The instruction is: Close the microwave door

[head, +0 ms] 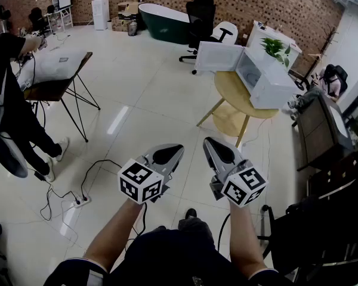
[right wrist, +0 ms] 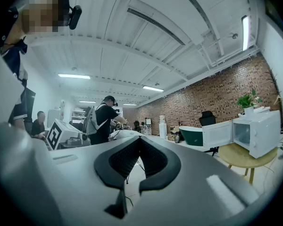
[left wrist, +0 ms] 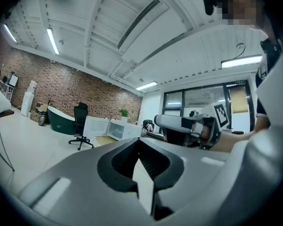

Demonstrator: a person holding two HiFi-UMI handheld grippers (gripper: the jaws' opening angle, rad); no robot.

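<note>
The white microwave (head: 268, 79) stands on a round wooden table (head: 232, 94) across the room, at the upper right of the head view. Its door (head: 218, 56) hangs wide open to the left. Both grippers are held close to my body, far from it. My left gripper (head: 178, 148) is shut with nothing in it, and my right gripper (head: 207, 140) beside it is shut and empty too. In the left gripper view the microwave (left wrist: 121, 129) is small and distant beyond the jaws. The right gripper view has the microwave (right wrist: 260, 132) and its open door (right wrist: 217, 133) at the right.
A black office chair (head: 200, 16) and a dark green tub (head: 164, 22) stand behind the table. At the left a person (head: 9, 100) works by a folding table (head: 59, 76). A power strip with cables (head: 80, 201) lies on the floor. Dark desks (head: 322, 130) line the right side.
</note>
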